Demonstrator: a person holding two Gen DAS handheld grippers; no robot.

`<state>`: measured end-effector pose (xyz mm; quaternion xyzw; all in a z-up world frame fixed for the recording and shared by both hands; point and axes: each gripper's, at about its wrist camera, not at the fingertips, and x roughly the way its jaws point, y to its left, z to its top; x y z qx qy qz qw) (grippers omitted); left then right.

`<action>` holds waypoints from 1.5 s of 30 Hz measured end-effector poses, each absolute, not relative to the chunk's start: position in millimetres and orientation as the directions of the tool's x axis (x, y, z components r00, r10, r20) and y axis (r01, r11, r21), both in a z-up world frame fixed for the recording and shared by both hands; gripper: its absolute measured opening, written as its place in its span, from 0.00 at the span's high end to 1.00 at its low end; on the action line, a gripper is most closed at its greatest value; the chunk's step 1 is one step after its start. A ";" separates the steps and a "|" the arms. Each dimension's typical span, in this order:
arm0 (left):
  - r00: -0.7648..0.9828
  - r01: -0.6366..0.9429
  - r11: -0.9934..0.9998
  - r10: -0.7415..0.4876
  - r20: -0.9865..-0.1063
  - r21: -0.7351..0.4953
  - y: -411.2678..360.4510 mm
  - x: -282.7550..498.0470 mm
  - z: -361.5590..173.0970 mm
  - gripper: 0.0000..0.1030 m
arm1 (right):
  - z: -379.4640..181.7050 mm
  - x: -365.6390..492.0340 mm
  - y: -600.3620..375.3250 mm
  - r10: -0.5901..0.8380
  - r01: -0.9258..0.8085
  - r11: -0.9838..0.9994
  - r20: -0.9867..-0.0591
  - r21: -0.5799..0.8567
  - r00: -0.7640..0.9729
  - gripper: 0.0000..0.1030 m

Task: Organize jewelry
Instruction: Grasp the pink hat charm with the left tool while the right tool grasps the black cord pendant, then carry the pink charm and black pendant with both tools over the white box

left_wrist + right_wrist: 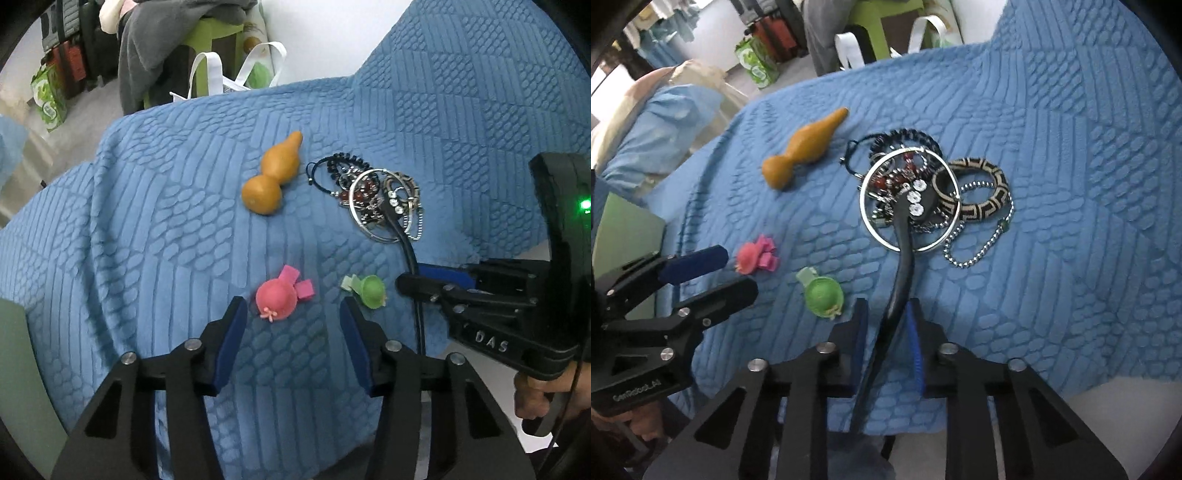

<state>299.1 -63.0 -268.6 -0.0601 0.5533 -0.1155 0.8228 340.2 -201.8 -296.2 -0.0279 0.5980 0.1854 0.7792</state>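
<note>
Each black tool (291, 328) has blue pads (231, 339), silver screws and white lettering.

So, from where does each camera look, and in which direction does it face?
Left wrist: on the left gripper, facing down at the blue bedspread; its jaws stand open near the pink hat clip; right gripper and a hand show.
Right wrist: on the right gripper, shut on a black headband; left gripper shows.
Shared: gourd, jewelry pile, green hat clip.
</note>
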 end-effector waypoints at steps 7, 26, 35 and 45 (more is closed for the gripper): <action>0.369 0.121 0.976 -0.215 -0.904 -0.183 -63.1 306.8 -276.7 0.54 | -288.9 342.7 -205.6 0.242 -0.326 0.931 -0.947 0.165 0.213 0.94; 0.443 0.015 0.963 -0.249 -0.861 -0.270 -38.7 277.0 -232.5 0.76 | -232.1 315.5 -207.0 0.278 -0.329 0.928 -0.915 0.177 0.292 0.94; 0.479 -0.053 0.946 -0.257 -0.839 -0.320 -25.7 225.8 -199.9 0.76 | -203.3 282.6 -191.4 0.287 -0.322 0.930 -0.898 0.178 0.332 0.94; 0.522 -0.099 0.926 -0.264 -0.811 -0.365 0.2 163.2 -150.0 0.76 | -164.6 232.3 -184.4 0.301 -0.335 0.927 -0.871 0.171 0.389 0.94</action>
